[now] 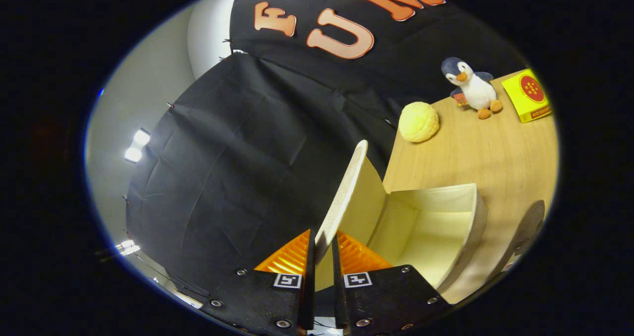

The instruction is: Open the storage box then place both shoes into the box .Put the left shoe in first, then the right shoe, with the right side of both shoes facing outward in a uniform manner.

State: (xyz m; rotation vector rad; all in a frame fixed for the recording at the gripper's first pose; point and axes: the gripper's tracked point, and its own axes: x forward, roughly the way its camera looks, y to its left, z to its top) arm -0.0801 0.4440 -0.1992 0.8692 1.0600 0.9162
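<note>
The storage box sits open at the lower right of the frame on the wooden tabletop, its pale interior bare. Its lid stands raised at the frame's lower centre, the edge running down between the fingers of the hand-held gripper, which is clenched on that lid edge. Beyond the box, toward the upper right, lie a yellow round plush, a penguin toy and a yellow carton beside it.
</note>
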